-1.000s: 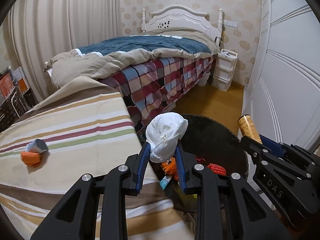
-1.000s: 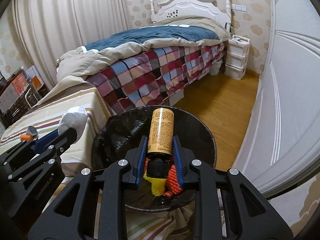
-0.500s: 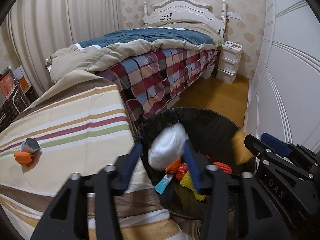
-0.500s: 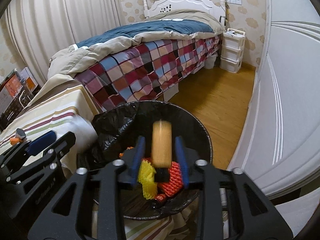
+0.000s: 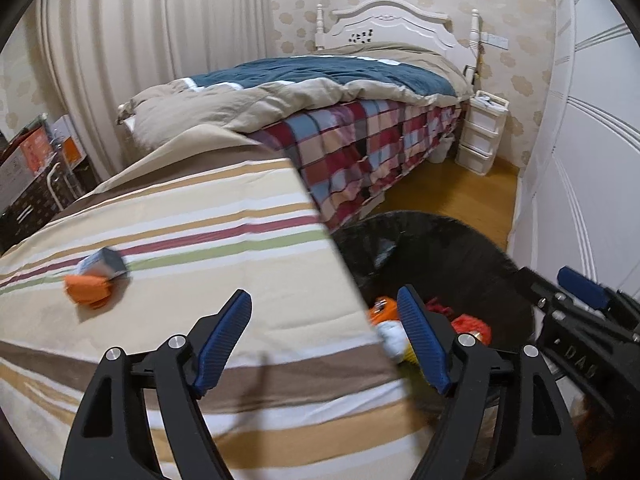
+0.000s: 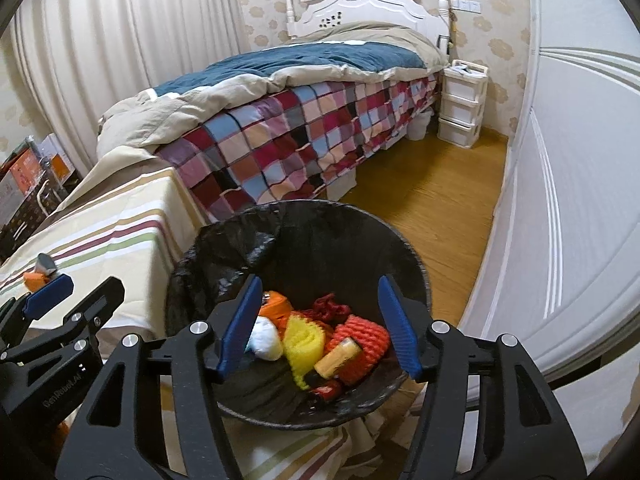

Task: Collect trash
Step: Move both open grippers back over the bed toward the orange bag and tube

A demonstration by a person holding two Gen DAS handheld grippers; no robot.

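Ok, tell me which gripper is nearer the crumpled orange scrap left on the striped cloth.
Left. The left gripper hangs open over the striped cloth, with the crumpled orange scrap ahead to its left. The right gripper is open over the black-lined trash bin, farther off.

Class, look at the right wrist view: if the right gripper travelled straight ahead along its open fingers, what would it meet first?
Most likely the trash heaped in the black-lined bin: the right gripper, jaws wide open and empty, points down at the yellow sponge and orange rope. Depth is hard to judge through the fisheye.
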